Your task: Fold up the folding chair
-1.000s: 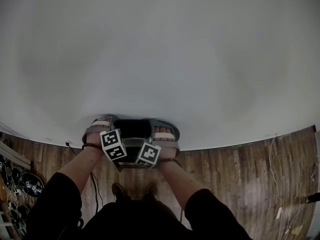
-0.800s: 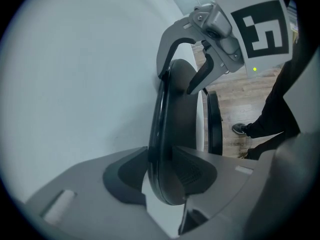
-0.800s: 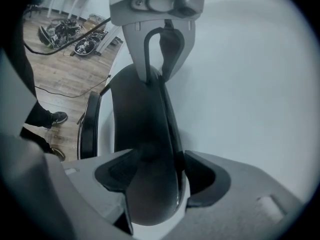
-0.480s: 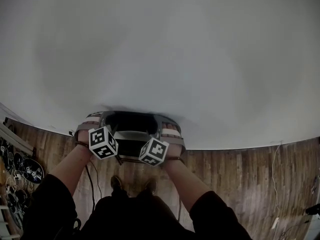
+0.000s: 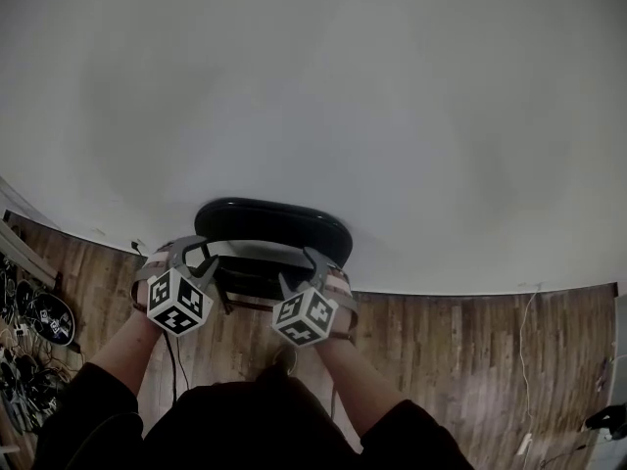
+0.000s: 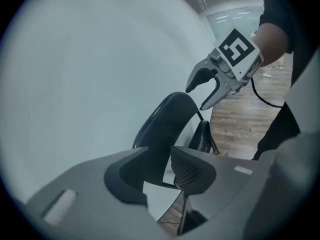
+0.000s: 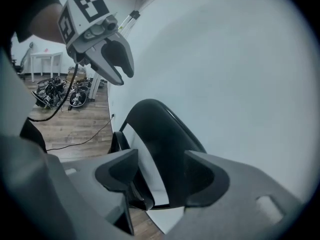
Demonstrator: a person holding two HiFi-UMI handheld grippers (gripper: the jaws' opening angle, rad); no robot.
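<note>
left gripper (image 5: 193, 256) and right gripper (image 5: 299, 270) hover by a black chair (image 5: 272, 225) at a white wall (image 5: 313, 86)
both sets of jaws stand apart, near the chair's top.

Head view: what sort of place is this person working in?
Probably an indoor lab or workshop room: a plank floor runs up to a plain white wall, a heap of dark gear and cables lies on the floor at the left, and a black folding chair stands by the wall.
</note>
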